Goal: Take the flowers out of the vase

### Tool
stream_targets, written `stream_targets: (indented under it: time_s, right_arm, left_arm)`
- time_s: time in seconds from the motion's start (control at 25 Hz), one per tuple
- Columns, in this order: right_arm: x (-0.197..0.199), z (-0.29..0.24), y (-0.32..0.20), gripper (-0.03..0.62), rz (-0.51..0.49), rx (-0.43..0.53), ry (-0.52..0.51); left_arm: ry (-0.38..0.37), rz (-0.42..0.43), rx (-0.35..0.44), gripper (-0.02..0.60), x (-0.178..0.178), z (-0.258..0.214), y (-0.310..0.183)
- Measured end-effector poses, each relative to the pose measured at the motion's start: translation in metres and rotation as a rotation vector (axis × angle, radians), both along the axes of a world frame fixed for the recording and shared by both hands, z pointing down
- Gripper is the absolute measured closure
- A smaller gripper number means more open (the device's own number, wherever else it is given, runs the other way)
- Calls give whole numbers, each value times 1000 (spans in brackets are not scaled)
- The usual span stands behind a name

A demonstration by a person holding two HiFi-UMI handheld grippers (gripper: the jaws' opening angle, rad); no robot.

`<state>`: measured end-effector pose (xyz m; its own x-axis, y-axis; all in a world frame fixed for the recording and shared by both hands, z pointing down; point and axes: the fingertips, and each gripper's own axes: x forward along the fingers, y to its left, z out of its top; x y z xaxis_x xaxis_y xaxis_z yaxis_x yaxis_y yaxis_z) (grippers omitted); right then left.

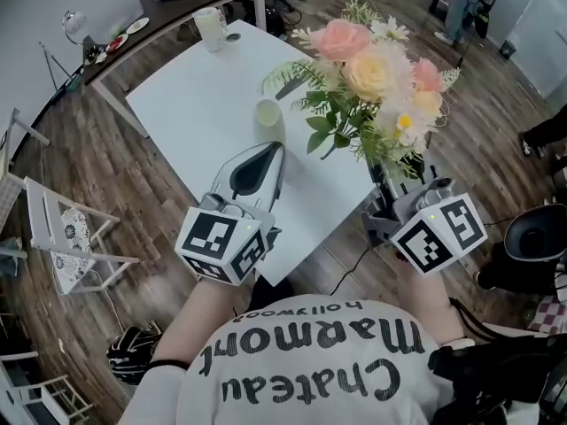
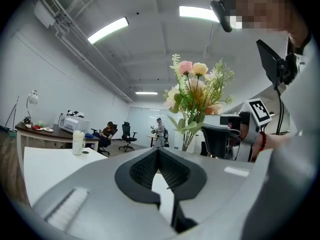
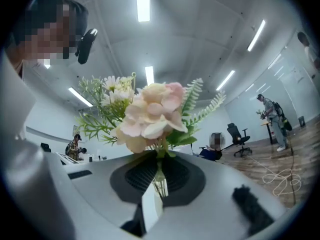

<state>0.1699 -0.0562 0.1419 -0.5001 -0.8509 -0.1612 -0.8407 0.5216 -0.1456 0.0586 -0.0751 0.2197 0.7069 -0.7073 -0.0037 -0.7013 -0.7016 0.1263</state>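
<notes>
A bunch of pink, peach and white flowers (image 1: 376, 73) with green leaves hangs over the white table's (image 1: 204, 104) right edge. My right gripper (image 1: 403, 173) is shut on its stems, which run up between the jaws in the right gripper view, the blooms (image 3: 150, 116) just beyond my right gripper (image 3: 159, 160). A pale green vase (image 1: 268, 115) stands alone on the table. Just short of it is my left gripper (image 1: 273, 149), shut with nothing in it. In the left gripper view, my left gripper (image 2: 159, 152) faces the flowers (image 2: 195, 96).
A white cup (image 1: 210, 27) stands at the table's far end. Behind it is a dark desk (image 1: 168, 11) with a printer. A white rack (image 1: 66, 237) stands on the floor at left, a black seat (image 1: 532, 237) at right. A cable (image 1: 350, 273) lies on the floor.
</notes>
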Motion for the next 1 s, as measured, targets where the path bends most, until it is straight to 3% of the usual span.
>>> stream_targets:
  time_s: [0.36, 0.68, 1.0]
  right_arm:
    - [24, 59, 70, 556, -93, -58, 24]
    - [26, 59, 79, 556, -154, -140, 11]
    - [23, 50, 87, 556, -155, -187, 36]
  left_arm:
    - [21, -107, -29, 577, 22, 32, 82]
    - [22, -186, -88, 577, 14, 26, 109]
    - [8, -177, -133, 577, 18, 16, 126]
